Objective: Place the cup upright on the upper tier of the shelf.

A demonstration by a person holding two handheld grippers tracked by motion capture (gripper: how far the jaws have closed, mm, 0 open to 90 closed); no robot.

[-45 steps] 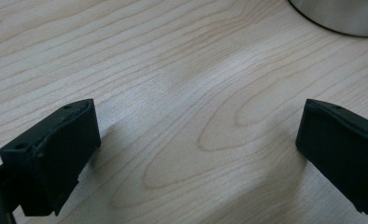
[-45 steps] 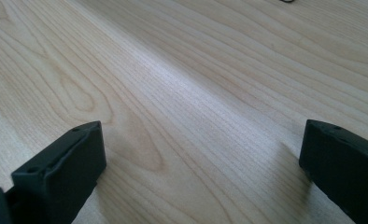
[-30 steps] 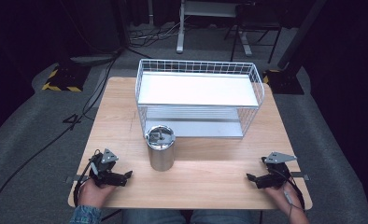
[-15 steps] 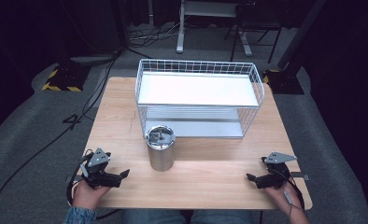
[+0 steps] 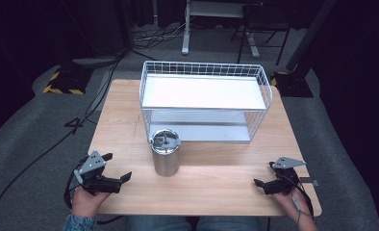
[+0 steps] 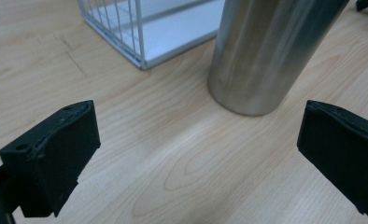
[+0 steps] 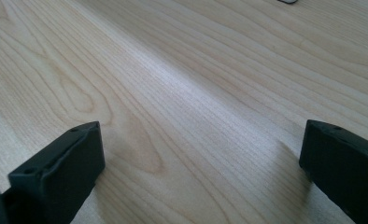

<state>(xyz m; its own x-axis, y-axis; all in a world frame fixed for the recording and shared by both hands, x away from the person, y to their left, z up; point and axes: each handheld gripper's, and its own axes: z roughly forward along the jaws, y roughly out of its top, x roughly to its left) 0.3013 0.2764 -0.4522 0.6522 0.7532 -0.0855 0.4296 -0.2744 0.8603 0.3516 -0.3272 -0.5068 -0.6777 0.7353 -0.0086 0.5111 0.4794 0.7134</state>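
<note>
We count two claws, one steel tumbler and one wire rack on the wooden surface. The left claw sits at the near left corner of the surface, held in one hand, and its two jaws stand wide apart with nothing between them. In the left gripper view those jaws frame bare wood, and the single steel tumbler stands upright ahead of them, slightly towards the right jaw and clear of both. From above, the tumbler stands near the middle of the surface, to the right of the left claw and just in front of the wire rack, close to its front left corner; we cannot tell whether they touch. A lid with a small fitting on top closes the tumbler.

The right claw rests near the near right corner, held by the other hand, well apart from the tumbler. Its two jaws are also spread, and in the right gripper view we see only wood grain between them.

The rack is white, with two levels: one upper shelf and one lower shelf, both bare. One cable trails from each claw.
</note>
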